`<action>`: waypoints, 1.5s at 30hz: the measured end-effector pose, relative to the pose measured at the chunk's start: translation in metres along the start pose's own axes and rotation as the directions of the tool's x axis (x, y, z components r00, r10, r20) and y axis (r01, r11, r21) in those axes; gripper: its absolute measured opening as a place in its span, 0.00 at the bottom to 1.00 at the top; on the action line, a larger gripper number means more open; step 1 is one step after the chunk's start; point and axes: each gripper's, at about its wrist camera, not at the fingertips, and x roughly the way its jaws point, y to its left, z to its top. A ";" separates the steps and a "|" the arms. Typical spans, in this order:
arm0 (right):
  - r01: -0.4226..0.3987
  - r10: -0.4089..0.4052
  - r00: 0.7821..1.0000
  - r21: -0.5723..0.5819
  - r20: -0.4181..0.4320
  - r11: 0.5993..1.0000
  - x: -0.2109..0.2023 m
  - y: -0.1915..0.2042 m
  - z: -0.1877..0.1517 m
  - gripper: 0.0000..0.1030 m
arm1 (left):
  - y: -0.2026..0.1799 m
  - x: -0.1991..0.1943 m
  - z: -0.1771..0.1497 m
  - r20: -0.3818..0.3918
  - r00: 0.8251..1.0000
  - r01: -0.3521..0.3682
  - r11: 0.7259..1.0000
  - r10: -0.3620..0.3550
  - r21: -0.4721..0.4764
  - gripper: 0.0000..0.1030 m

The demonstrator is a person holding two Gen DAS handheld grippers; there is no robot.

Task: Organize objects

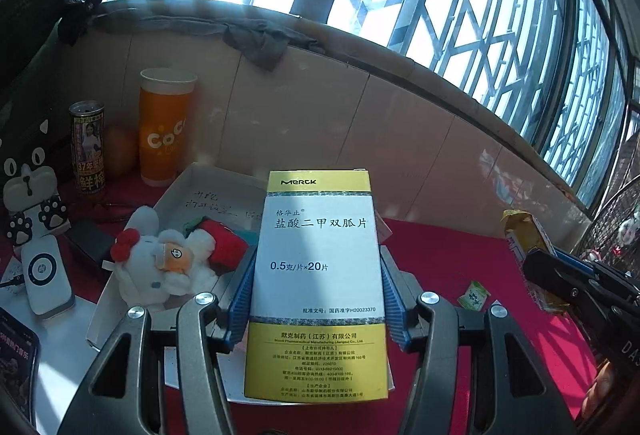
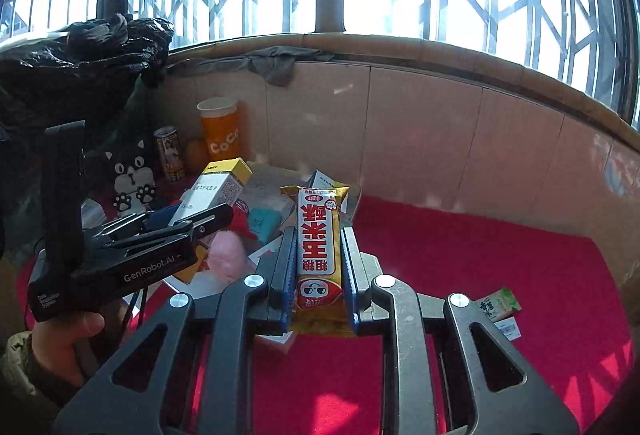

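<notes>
Above the red worktop [image 2: 500, 247], the left gripper [image 1: 318, 275] pinches a white-and-yellow medicine box [image 1: 320, 275] upright over the white tray [image 1: 176, 191], where a plush toy [image 1: 160, 267] lies. Beside it, the right gripper [image 2: 318, 263] is clamped on a yellow snack bar [image 2: 319, 255], just past the tray's near edge. 1 small green packet [image 2: 498, 305] lies on the cloth to the right.

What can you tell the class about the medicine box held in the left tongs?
The medicine box is a tall cardboard carton, white in the middle with yellow bands at top and bottom, printed "Merck" and Chinese text. It stands upright, closed, clamped at its two narrow sides by the blue pads of the left tongs, lifted over the white tray of plush toys.
</notes>
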 end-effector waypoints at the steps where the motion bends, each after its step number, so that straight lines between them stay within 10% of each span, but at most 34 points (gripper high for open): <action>1: -0.004 0.004 1.000 -0.001 -0.004 1.000 0.003 0.002 0.001 0.19 | 0.005 0.000 0.000 0.000 1.000 -0.005 1.000 0.005 -0.008 0.54; 13: -0.049 0.052 0.997 0.052 -0.061 0.997 0.041 0.012 0.006 0.19 | 0.050 -0.002 0.013 0.020 0.997 -0.074 0.995 0.076 -0.066 0.54; 45: -0.106 0.139 0.972 0.176 -0.188 0.979 0.157 0.040 0.014 0.19 | 0.054 0.095 0.054 -0.088 0.963 -0.238 0.955 0.256 0.176 0.54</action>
